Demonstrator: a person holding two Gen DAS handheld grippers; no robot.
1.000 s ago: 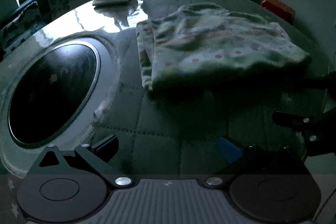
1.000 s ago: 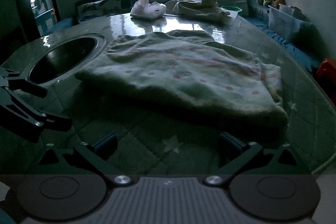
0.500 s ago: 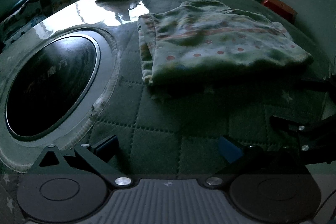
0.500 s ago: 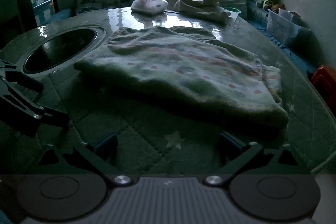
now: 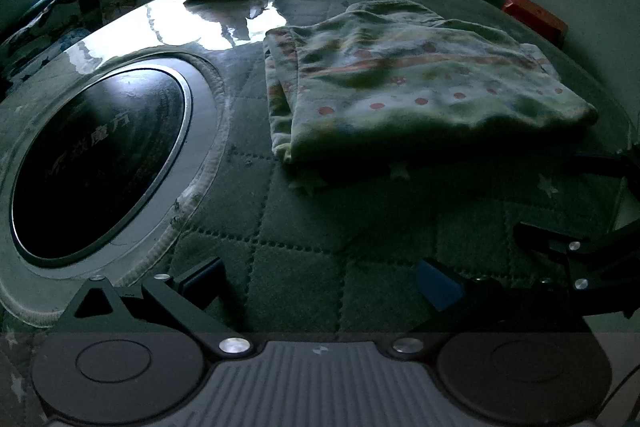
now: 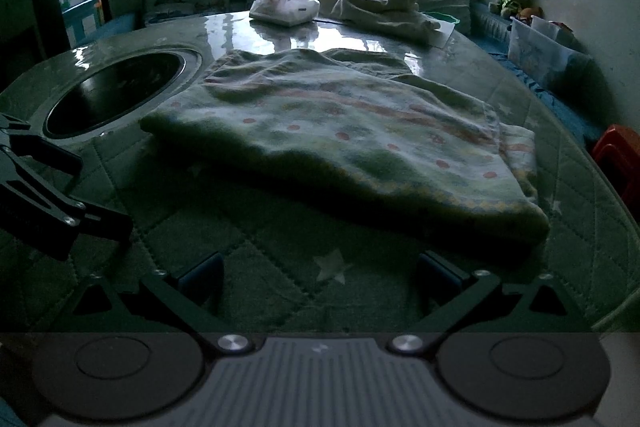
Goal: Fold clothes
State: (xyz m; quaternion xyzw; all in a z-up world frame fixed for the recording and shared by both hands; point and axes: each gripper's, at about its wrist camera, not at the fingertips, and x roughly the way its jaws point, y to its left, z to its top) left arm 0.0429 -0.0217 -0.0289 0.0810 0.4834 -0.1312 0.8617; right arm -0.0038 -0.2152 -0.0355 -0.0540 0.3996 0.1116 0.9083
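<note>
Both grippers, left gripper (image 5: 320,283) and right gripper (image 6: 320,279), wide-jawed, empty, short of the folded garment (image 6: 340,131).

Folded dotted garment (image 6: 344,131) on table

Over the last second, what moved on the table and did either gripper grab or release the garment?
Both grippers backed away from the folded garment, leaving more quilted table cover showing before it. The left gripper and right gripper stay open and empty. The garment, tissue pack and cream clothes pile did not move.
</note>
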